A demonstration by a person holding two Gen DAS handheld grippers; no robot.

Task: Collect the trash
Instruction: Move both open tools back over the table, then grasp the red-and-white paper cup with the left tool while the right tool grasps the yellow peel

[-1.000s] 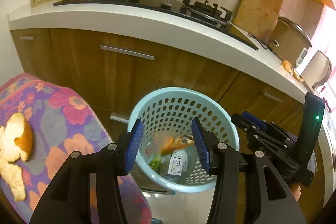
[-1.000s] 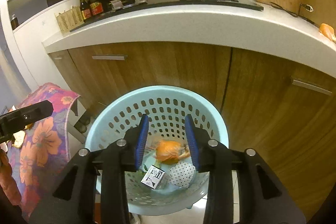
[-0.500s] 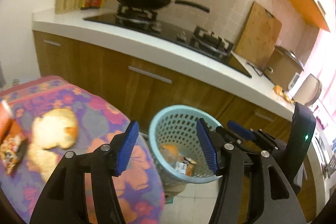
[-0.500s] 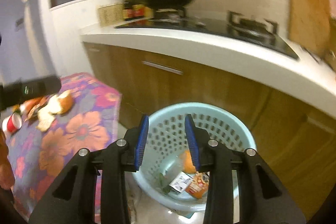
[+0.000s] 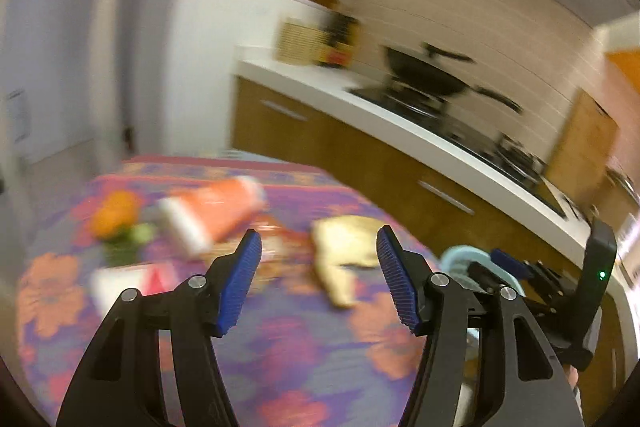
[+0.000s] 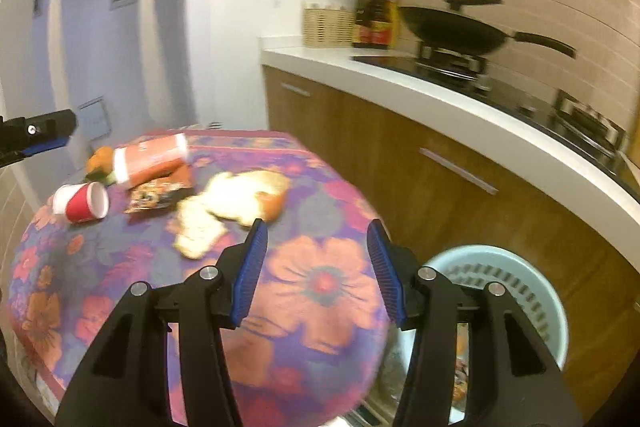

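In the right wrist view, the right gripper [image 6: 316, 267] hung at lower centre above a round table covered with a purple cloth printed with orange flowers [image 6: 312, 291]; its blue-padded jaws were opening with nothing between them. The left gripper [image 5: 318, 277] filled the lower centre of its own blurred view, jaws apart and empty. On the cloth, left of centre in the right wrist view, lay the trash: pale orange peel pieces [image 6: 236, 203], a dark crumpled snack wrapper [image 6: 156, 197], a tipped red-and-white paper cup [image 6: 82, 203], an orange-and-white tube-shaped package [image 6: 150, 157] and, behind it, a small orange fruit [image 6: 100, 157]. At lower right, a pale blue perforated plastic waste basket [image 6: 516, 279] stood on the floor just beside the table, against brown wooden cabinets [image 6: 460, 207]. A black wok [image 6: 452, 27] sat on the stove at upper right.
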